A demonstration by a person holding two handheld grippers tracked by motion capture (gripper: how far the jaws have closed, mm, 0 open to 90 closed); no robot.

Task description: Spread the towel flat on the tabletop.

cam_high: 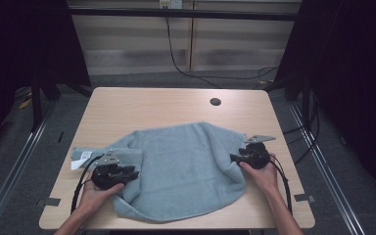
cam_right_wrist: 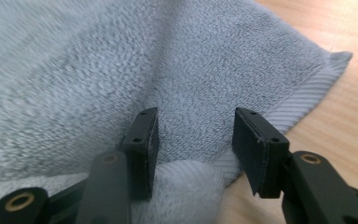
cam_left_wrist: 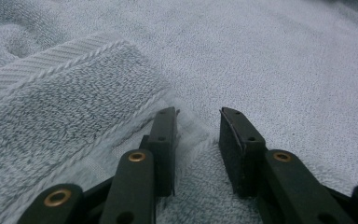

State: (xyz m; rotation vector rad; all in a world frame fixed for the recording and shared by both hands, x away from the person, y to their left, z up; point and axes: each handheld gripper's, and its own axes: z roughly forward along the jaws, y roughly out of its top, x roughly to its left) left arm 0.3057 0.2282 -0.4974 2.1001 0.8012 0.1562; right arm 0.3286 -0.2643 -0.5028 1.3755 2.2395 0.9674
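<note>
Grey-blue bath towel spread rumpled across the desk. Left tongs parted over a folded hem; right tongs parted astride the towel's edge, gripping nothing.

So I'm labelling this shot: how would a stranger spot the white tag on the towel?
Start at the wooden table and the blue-grey towel spread across it. At the towel's folded corner beside the left gripper lies the small white tag, the one bright white patch on the cloth.
</note>
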